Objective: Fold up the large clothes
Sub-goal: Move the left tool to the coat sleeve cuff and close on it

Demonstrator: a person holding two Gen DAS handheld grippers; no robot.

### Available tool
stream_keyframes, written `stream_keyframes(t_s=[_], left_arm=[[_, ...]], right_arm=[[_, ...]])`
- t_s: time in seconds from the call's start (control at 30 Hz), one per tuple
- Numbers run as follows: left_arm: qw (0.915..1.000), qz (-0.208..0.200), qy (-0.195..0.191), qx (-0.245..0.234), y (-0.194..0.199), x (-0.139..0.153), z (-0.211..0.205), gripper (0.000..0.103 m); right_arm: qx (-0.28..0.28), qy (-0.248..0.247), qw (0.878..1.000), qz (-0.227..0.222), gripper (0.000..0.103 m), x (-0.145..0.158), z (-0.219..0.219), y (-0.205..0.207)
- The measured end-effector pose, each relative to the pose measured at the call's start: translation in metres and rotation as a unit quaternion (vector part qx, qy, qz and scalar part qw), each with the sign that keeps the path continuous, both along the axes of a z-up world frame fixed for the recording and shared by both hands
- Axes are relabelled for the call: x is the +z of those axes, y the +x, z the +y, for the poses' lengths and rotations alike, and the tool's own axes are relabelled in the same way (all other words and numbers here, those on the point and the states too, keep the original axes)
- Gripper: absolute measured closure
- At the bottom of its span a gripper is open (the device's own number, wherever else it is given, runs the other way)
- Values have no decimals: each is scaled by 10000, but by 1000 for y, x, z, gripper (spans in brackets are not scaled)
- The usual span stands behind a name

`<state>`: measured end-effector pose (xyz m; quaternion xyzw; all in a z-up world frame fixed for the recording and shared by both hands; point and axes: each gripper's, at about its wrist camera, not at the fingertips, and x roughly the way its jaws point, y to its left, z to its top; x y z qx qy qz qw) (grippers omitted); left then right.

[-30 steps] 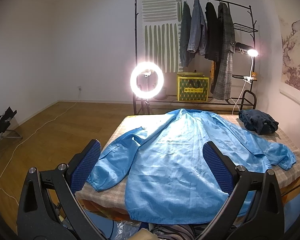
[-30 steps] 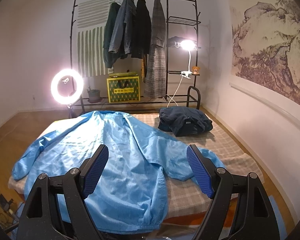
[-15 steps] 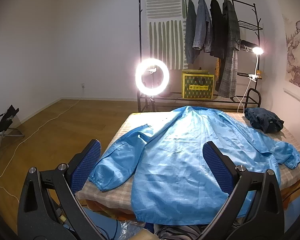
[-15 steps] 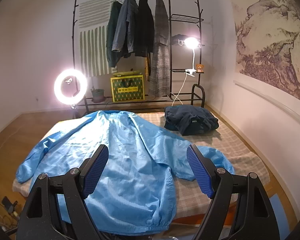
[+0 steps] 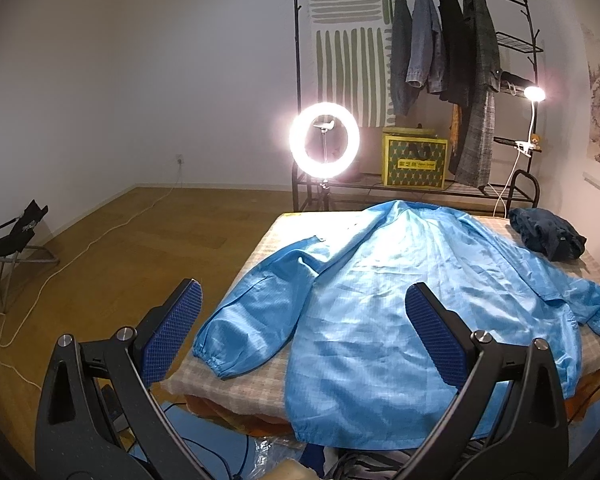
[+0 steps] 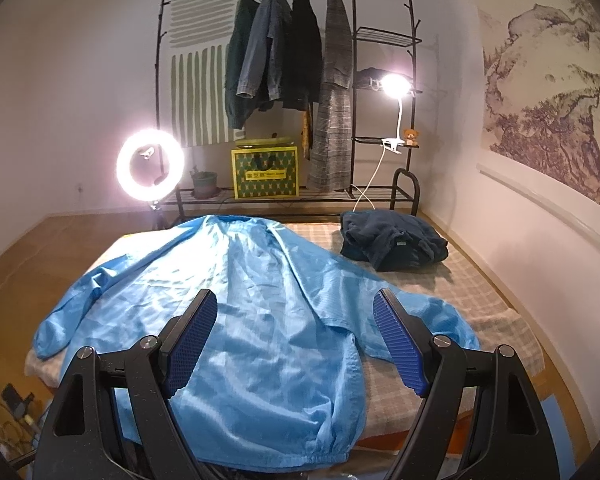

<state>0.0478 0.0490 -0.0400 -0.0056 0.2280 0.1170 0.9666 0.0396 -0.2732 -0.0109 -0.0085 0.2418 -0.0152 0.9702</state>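
While your left gripper and right gripper hang spread wide, empty, blue coat flat, back up, collar at 12 o'clock, sleeves splayed.

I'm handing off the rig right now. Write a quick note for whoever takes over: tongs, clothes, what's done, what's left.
Left tongs: open, empty, above the near edge of the bed.
Right tongs: open, empty, above the coat's hem.
Light blue coat: spread flat on the bed, both sleeves out, hem hanging over the near edge.
Dark blue garment: bundled at the far right corner.
Done: coat laid out.
Left: every fold.
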Motion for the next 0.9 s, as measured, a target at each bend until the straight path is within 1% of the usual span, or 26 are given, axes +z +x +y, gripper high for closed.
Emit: stream_keyframes(t_s=[0.17,0.27,0.4,0.5,0.6,0.83,0.9], left_arm=[[9999,103,-50,102,9,-10,18,0],[9994,207,-67,283,16,-21,37,0],[9971,435,-324,537,26,-39,73,0],[9946,551,-520,704,32,-55,100,0],[9921,706,-617,839,42,-72,123,0],[9831,1116,-942,1107,61,-117,171,0],[9797,1232,-1117,1119,66,-130,185,0]], right_arm=[[30,-45,10000,11,23,-1,7,5],[78,-66,9999,21,23,-2,11,8],[100,-179,9998,65,23,-6,19,14],[92,-210,9997,104,23,-8,26,20],[99,-316,9994,80,23,-8,34,23],[199,-443,9988,74,23,-10,52,32],[224,-473,9986,87,23,-11,58,34]])
